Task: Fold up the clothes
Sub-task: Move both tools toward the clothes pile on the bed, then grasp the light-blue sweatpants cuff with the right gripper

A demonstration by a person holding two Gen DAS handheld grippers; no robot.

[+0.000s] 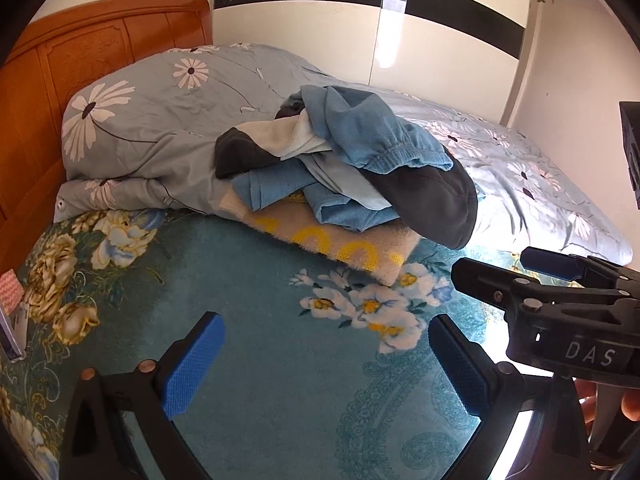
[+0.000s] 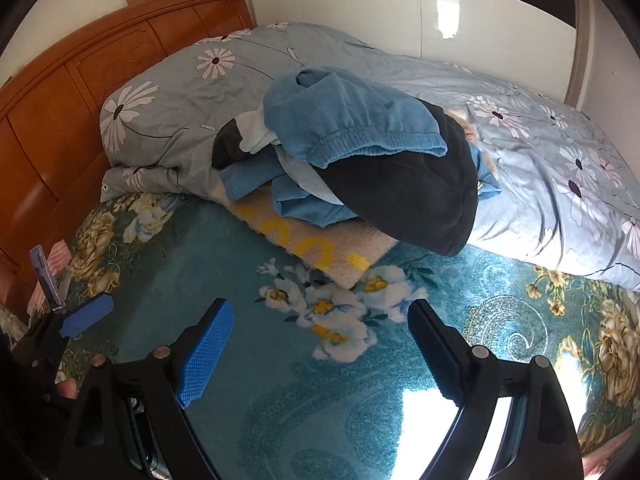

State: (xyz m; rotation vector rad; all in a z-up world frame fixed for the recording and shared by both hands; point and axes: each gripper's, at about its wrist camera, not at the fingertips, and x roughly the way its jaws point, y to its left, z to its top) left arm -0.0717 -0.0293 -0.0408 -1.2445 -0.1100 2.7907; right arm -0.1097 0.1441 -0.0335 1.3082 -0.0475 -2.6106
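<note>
Across the bed spreads a teal floral blanket (image 1: 248, 264), bare in front of both grippers, with a wooden headboard (image 1: 64, 64) at the left and a grey daisy-print quilt (image 1: 160, 120) bunched along the far side. Against that quilt sits the pile of clothes (image 1: 344, 160): a blue knit garment (image 2: 352, 120) draped on top, a dark garment (image 2: 420, 204) hanging down the right front, white and pale blue pieces tucked between, and a cream fleece item with yellow print (image 2: 320, 248) flat underneath.

The left gripper (image 1: 324, 372) hangs over the blanket with its blue pads spread wide and nothing between them. The right gripper (image 2: 320, 352) is likewise spread wide and empty, well short of the pile; in the left view it shows at the right edge, just beside the left one.

Nothing appears folded yet, so the likely step is picking one garment off the heap. The risk is that the pieces overlap closely: a pinch on the blue knit could catch the dark garment or the pale layer beneath and drag several out at once, or topple the heap onto the quilt. A deep bite could also snag the quilt behind. With the two grippers so close together, they could knock each other on the way in.

Small items (image 2: 52, 280) lie near the headboard at the left, clear of the path.
</note>
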